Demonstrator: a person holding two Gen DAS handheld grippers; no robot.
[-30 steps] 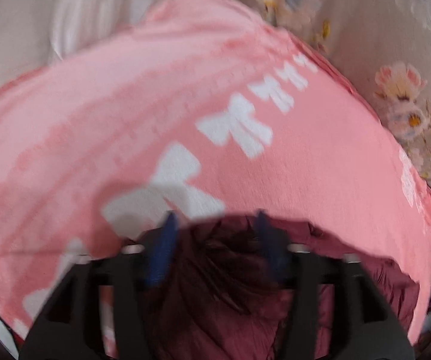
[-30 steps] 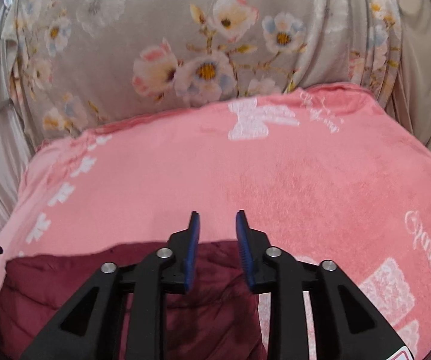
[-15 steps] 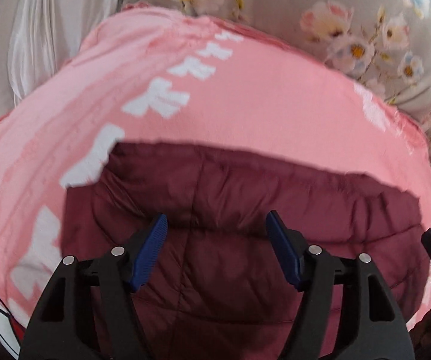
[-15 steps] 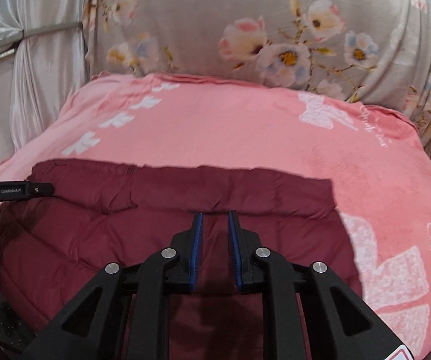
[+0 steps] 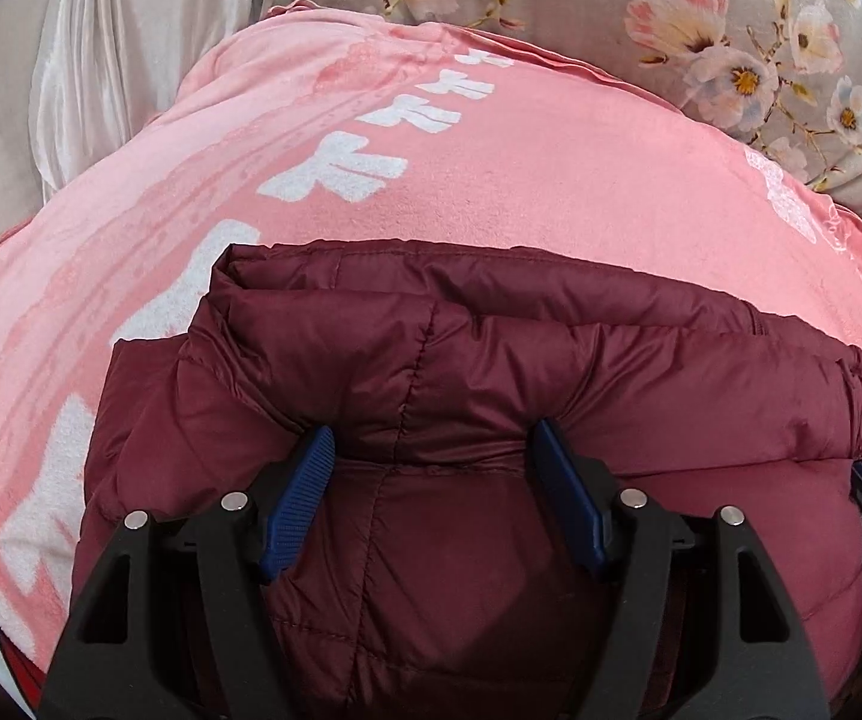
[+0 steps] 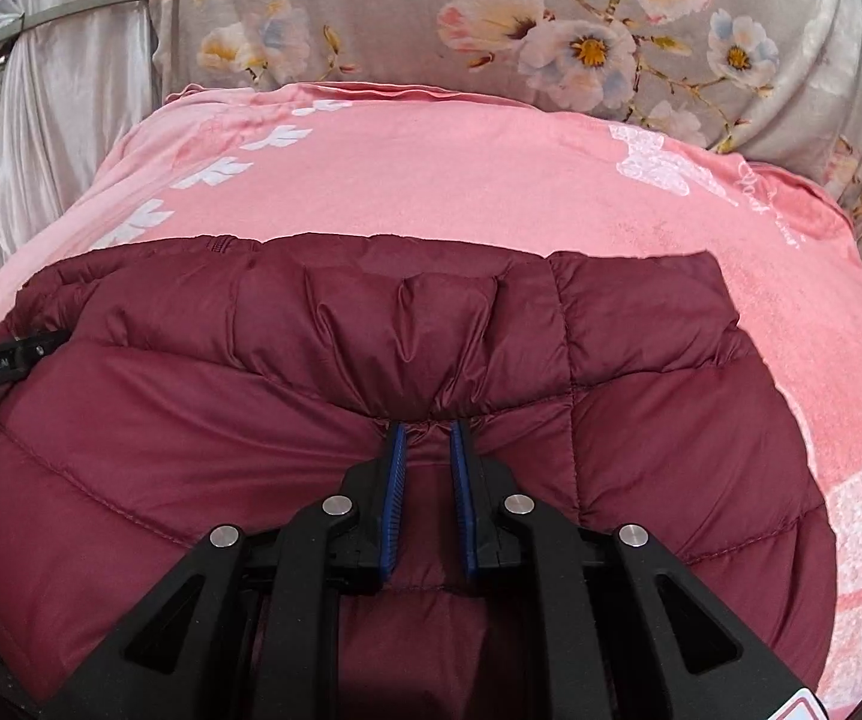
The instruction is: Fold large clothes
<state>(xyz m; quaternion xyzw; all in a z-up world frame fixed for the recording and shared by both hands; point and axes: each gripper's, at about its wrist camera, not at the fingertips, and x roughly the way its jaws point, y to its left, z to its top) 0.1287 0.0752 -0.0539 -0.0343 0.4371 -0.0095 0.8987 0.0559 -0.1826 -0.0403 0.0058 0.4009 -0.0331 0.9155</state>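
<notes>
A maroon quilted jacket (image 5: 610, 372) lies folded on a pink blanket (image 5: 490, 180), its doubled top edge toward the far side. My left gripper (image 5: 433, 441) stands wide, with a thick puffy fold of the jacket filling the gap between its blue pads and covering their tips. In the right wrist view the jacket (image 6: 251, 408) spreads across the blanket (image 6: 431, 180). My right gripper (image 6: 428, 429) is closing, its narrow jaws pinching a gathered tuck of the jacket, with creases fanning out from the tips.
Grey floral fabric (image 6: 550, 30) rises behind the blanket, and a silvery curtain (image 6: 71, 108) hangs at the far left. Bare pink blanket shows beyond and to the right of the jacket. A black bar of the other gripper's frame (image 6: 5, 360) pokes in from the left edge.
Both grippers came down and forward with the jacket. It hung bunched at the fingers before and now lies spread and folded on the blanket. The right jaws have narrowed onto the fabric.
</notes>
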